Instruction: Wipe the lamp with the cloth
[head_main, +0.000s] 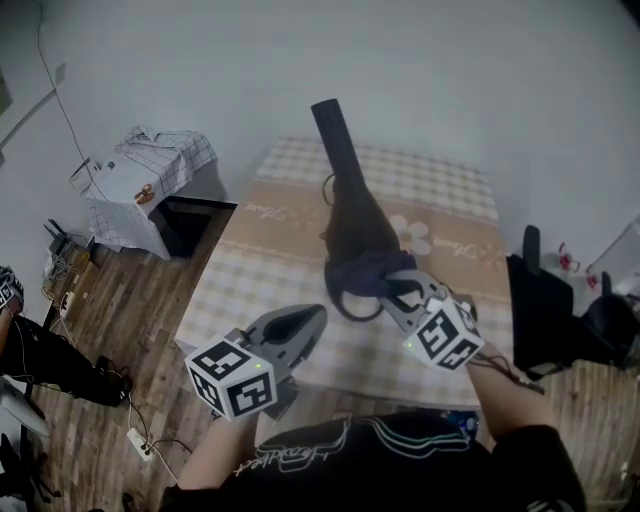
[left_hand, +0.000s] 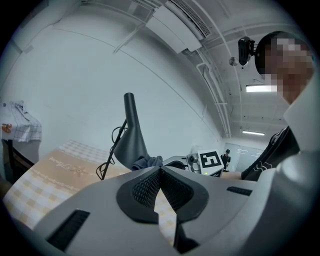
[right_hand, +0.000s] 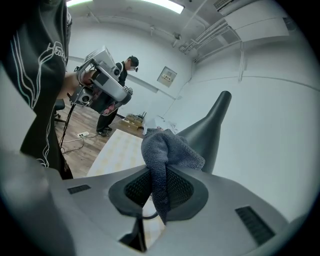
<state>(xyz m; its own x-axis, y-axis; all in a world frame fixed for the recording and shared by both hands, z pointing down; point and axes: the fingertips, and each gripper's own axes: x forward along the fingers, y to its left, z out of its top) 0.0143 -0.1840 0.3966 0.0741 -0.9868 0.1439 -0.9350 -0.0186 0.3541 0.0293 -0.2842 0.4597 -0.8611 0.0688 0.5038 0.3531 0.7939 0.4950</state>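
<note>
Left gripper (head_main: 312, 318): jaws closed tip to tip, nothing betw. them; held low, left of the lamp (head_main: 350, 205), well apart from it.
Lamp: dark, flared body w/ narrow neck, upright on the checked table (head_main: 250, 260); cord (head_main: 345, 305) loops at its foot.
Cloth (head_main: 366, 268): dark blue, bunched against lamp's lower right side.
Right gripper (head_main: 398, 288): jaws clamped on cloth, just right of lamp.
Step, we judge: wiping lower body. Done well = light pressure so lamp won't tip, strokes following the curve toward the neck, clear of cord. Left gripper could steady the lamp's left side.
</note>
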